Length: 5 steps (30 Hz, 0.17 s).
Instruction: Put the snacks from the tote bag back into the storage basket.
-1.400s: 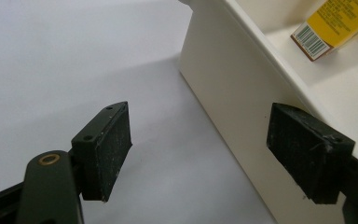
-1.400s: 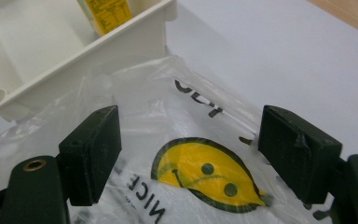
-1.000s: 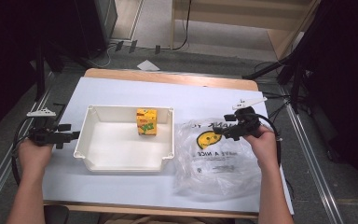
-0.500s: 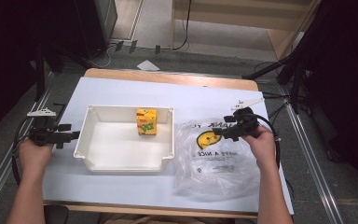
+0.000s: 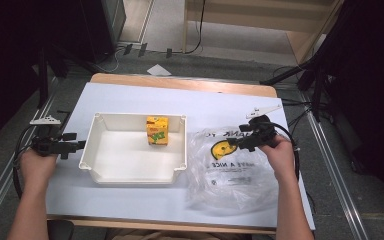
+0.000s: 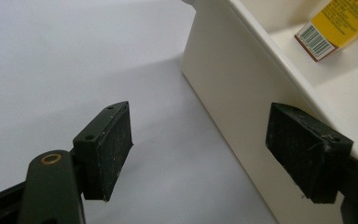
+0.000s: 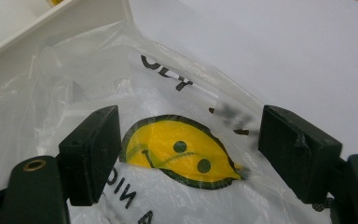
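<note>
On the white-topped table (image 5: 130, 97) a white tray (image 5: 132, 172) sat a little left of centre, and a small yellow carton (image 5: 157, 130) stood upright inside it against the far wall. Just beside the tray's right wall lay a clear plastic bag (image 5: 230, 180), crumpled and flat, printed with a yellow smiley face (image 7: 179, 151) and black lettering. The right gripper (image 5: 236, 143) hovered over the bag's upper part, jaws spread wide with nothing between them but the smiley print below; in the right gripper view the film lay loose under the pads, and I could not tell whether they touched it. It looked to me as though the hand was placed there to pinch a fold of the plastic near the print, perhaps to lift or open the bag so the carton could go in. The left gripper (image 5: 77, 146) waited at the tray's left end, just outside the wall, also spread and gripping nothing. In the left gripper view one pad (image 6: 109, 144) hung over bare table while the other (image 6: 307, 147) sat in front of the tray's outer wall, close to the rim. I judged it was held there to steady the tray, or to be ready for the carton, while the other hand worked the bag.
</note>
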Tool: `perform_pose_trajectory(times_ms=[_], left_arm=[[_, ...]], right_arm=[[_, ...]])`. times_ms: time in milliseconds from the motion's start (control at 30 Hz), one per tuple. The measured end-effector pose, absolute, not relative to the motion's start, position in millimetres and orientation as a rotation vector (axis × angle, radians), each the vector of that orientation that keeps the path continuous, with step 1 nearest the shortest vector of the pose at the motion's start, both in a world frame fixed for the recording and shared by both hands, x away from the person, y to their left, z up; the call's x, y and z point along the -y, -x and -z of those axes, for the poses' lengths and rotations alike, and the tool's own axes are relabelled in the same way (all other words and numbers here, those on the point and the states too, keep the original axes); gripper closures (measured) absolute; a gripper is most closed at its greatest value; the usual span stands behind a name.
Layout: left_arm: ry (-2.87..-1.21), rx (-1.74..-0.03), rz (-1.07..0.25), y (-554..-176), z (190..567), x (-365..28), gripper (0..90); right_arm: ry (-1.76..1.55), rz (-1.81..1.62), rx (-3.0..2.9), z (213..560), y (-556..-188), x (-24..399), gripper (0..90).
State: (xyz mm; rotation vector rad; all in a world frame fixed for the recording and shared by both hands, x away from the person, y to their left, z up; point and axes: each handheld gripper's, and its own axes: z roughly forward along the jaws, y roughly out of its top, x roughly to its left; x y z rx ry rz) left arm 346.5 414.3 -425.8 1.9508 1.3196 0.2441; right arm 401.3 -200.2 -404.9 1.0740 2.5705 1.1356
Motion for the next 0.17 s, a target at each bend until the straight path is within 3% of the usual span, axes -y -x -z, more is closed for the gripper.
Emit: perform_pose_trajectory(times_ms=[167], left_arm=[[-1.951,-1.321,-0.248,-347.0,426.3,-414.0,23.9]], right_arm=[[-1.060,-1.135,-2.581,405.4,-401.6,197.6,22.1]])
